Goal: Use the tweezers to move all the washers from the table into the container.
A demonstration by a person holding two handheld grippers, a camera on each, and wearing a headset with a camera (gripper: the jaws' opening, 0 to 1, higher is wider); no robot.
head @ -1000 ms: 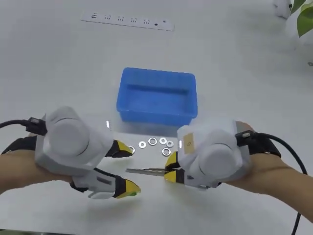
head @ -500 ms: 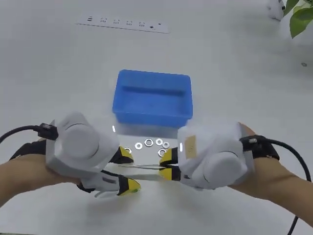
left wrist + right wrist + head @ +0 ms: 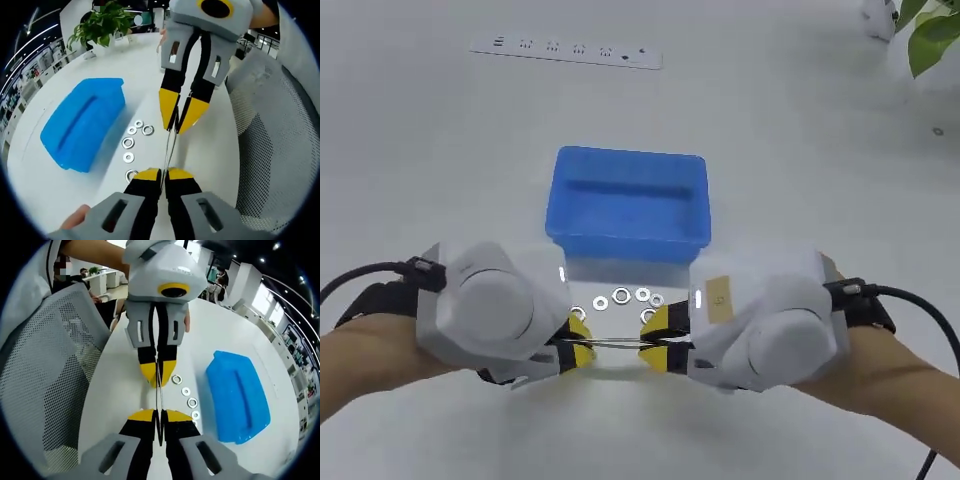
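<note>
The thin metal tweezers hang level just above the table, held at both ends. My left gripper is shut on one end and my right gripper is shut on the other, the two facing each other. In the left gripper view my jaws pinch the tweezers, and the right gripper holds the far end. The right gripper view mirrors this at my jaws. Several washers lie on the table between the grippers and the blue container.
A white power strip lies at the far side of the white table. A potted plant stands at the far right corner. A grey mesh chair is behind the table's near edge.
My left gripper, open a second ago, has moved in to the tweezers' free end and shut on it. The right gripper kept its hold.
</note>
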